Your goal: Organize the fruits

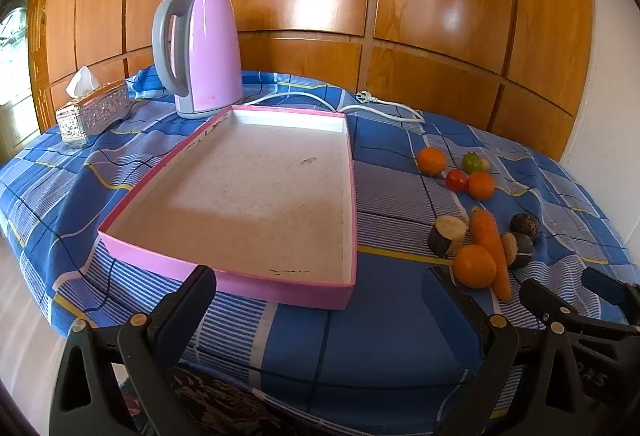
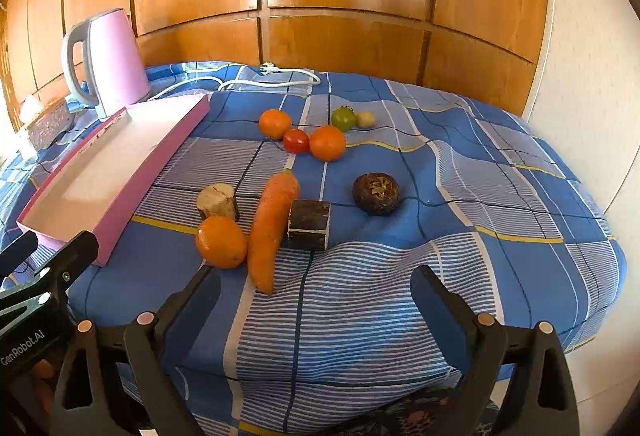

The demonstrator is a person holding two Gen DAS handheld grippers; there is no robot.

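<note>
On the left the shallow pink tray [image 1: 256, 288] lies empty on the blue checked cloth, its low rim easy to clear, and the left gripper [image 1: 320, 300] hovers before its near edge, spread wide and holding nothing. To its right the fruits lie loose: the nearest orange [image 2: 221, 242] touches the carrot [image 2: 272, 228], looks firm, round and prone to roll, so it likely wants a pinch across its middle. The right gripper [image 2: 316, 296], equally spread and empty, has open cloth ahead, though the table edge falls away nearby.
</note>
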